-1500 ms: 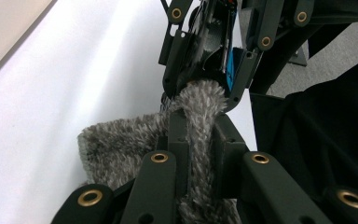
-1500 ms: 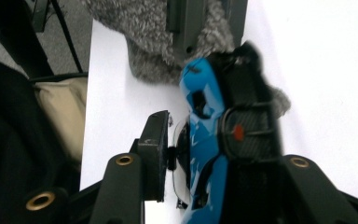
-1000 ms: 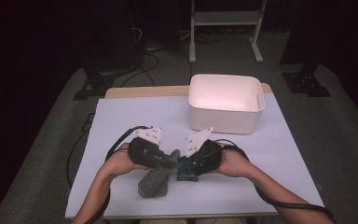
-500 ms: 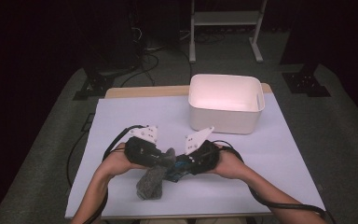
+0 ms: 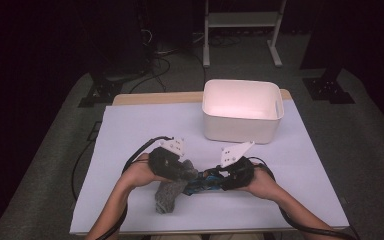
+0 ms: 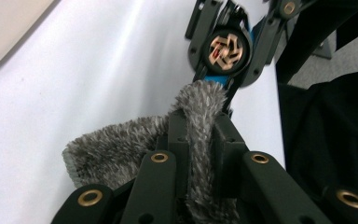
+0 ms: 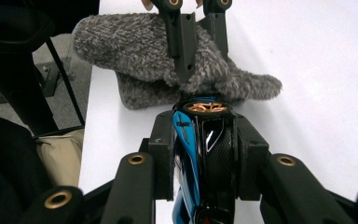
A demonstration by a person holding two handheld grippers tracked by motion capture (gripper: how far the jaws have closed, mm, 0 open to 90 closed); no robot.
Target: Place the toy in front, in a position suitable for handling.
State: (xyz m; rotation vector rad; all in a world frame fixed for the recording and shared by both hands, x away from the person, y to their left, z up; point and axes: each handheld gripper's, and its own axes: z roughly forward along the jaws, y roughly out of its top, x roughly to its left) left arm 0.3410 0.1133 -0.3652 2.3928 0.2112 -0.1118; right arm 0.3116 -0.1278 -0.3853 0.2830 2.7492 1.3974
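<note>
Pads of the left hand-held gripper (image 6: pixel 200 140) pinch a fuzzy grey knitted sock (image 6: pixel 121 149); the right hand-held gripper (image 7: pixel 205 140) clamps a blue-and-black toy car (image 7: pixel 203 154), nose at the sock, low over the white worktop (image 5: pixel 130 130) near a white plastic bin (image 5: pixel 240 112).

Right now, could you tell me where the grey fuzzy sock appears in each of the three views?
High view: grey fuzzy sock lies low, left of centre, below the left gripper.
Left gripper view: bottom centre, pinched between the jaws.
Right gripper view: top centre.
Shared landmark: the blue toy car, beside it.
</note>
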